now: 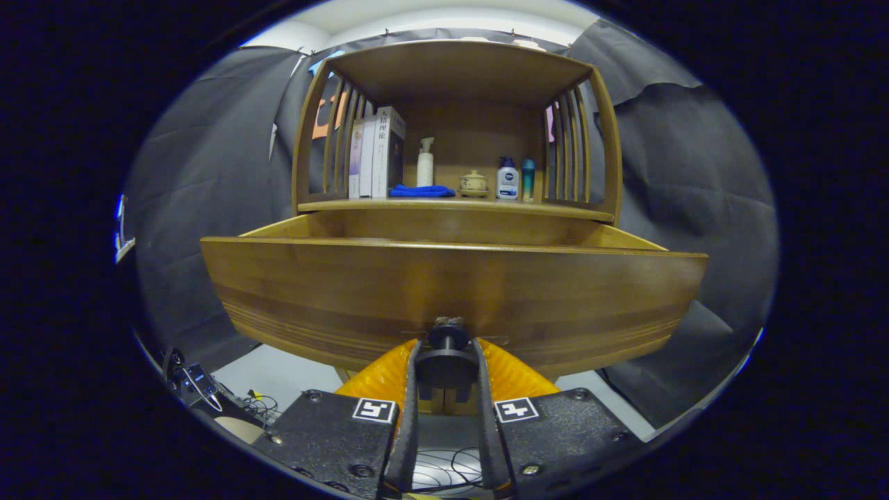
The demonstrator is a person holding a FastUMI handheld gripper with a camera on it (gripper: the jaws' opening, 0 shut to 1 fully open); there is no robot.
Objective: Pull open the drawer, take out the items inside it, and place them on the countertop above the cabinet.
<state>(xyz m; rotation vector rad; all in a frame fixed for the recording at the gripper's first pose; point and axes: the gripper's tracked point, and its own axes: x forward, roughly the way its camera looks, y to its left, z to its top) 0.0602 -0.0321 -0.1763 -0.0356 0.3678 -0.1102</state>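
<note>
on the floor to the left, below the drawer: a small pile of cables and gadgets (201, 389). above it, wooden cabinet (455, 73) with slatted sides against the black cloth wall. on the countertop (455, 205) inside, from the left: three books (377, 154) standing upright side by side, then a folded blue cloth (421, 190) lying flat just beside them, a white pump bottle (425, 162) standing behind the cloth, a small lidded pot (474, 183) on a saucer, a white bottle with a blue cap (508, 179), and a slim teal bottle (528, 180) touching or just beside it. below the countertop: drawer (451, 292) pulled out toward the camera, front panel wide across the view, inside hidden by that panel so contents cannot be told. low at the middle of the drawer front: dark round knob (448, 337). gripper (448, 361) closed around that knob, one finger pressing on each side. to the right, more black cloth, hanging down to a pale floor.
</note>
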